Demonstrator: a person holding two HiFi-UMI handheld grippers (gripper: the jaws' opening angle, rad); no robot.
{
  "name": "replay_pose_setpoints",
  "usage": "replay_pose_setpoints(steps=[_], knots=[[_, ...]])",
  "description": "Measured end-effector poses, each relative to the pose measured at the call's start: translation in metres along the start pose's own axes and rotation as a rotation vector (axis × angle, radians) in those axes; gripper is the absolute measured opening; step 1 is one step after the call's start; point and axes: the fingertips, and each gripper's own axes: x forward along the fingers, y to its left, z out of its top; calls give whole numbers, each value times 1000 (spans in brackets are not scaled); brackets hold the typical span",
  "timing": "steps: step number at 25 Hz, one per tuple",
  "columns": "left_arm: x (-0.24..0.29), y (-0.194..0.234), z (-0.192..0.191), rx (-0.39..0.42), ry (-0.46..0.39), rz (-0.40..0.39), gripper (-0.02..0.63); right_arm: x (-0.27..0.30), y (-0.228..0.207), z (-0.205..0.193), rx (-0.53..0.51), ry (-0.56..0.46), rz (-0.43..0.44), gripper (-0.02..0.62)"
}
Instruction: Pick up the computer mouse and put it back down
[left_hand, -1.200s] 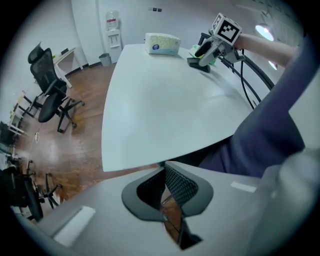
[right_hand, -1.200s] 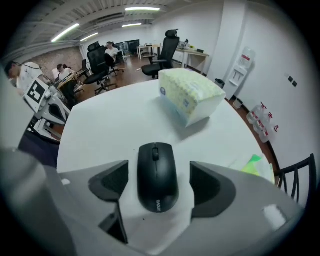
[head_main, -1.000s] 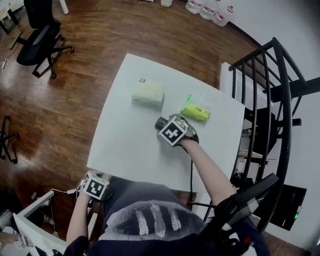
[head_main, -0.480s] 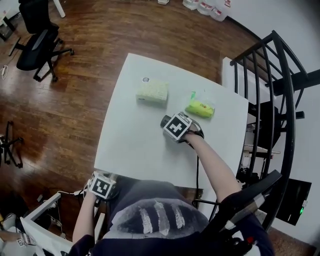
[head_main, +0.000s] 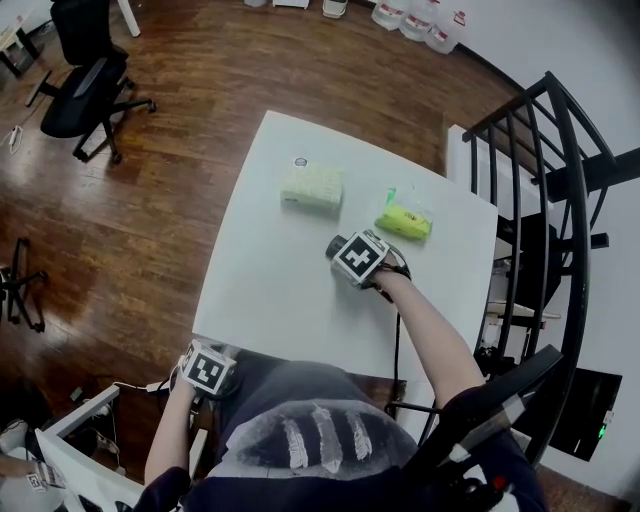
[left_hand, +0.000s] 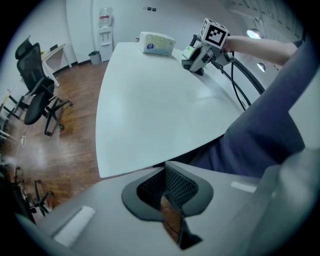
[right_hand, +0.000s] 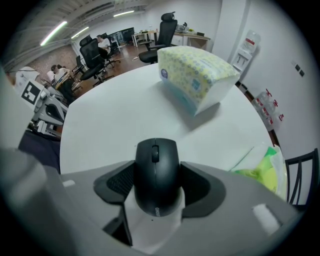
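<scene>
The right gripper (head_main: 357, 260) stands almost straight down over the mouse (right_hand: 156, 175). Its fingers (right_hand: 117, 182) have just been closing, and they now sit against both sides of the mouse, which is gripped between them but not yet lifted off the white worktop (head_main: 270, 260).

The main risk, I'd say, is a slip. The sides of the mouse are smooth and curve inward, so a light squeeze could let it squirt forward or drop out on the way up. The fingers also seem to hold it nearer the back than the front, so the nose may dip once it leaves the surface. Setting it down hard or crooked could knock it toward the green packet (right_hand: 262, 172) just beside it.

The left gripper (left_hand: 167, 192) hangs at the near edge of the worktop. Its fingers are pressed together on nothing, and it is well away from the work.

The mouse is plain black, matte and low-domed, with a scroll wheel at the front and faint small print near the back. It lies flat with its front end pointing toward the pack of tissues (right_hand: 195, 75).
</scene>
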Motion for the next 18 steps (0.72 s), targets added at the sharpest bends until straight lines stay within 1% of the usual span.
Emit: replay_pose_setpoints(steps=[3, 6, 9, 11, 13, 16, 18], knots=[[-1, -3, 0, 3, -9, -3, 15, -2, 5, -7, 3, 13, 2, 290], [-9, 4, 0, 11, -11, 31, 17, -7, 14, -17, -11, 39, -3, 290], [-11, 5, 0, 12, -23, 22, 15, -20, 26, -9, -40, 0, 17, 290], [-13, 8, 1, 26, -37, 27, 15, -33, 34, -9, -36, 2, 30, 290], [-11, 6, 2, 41, -70, 6, 15, -48, 44, -9, -33, 5, 39, 290], [-17, 7, 3, 55, -83, -6, 15, -77, 54, 6, -81, -38, 32, 290], [-26, 11, 11, 72, -100, 14, 15, -97, 61, 18, -122, -71, 30, 290]])
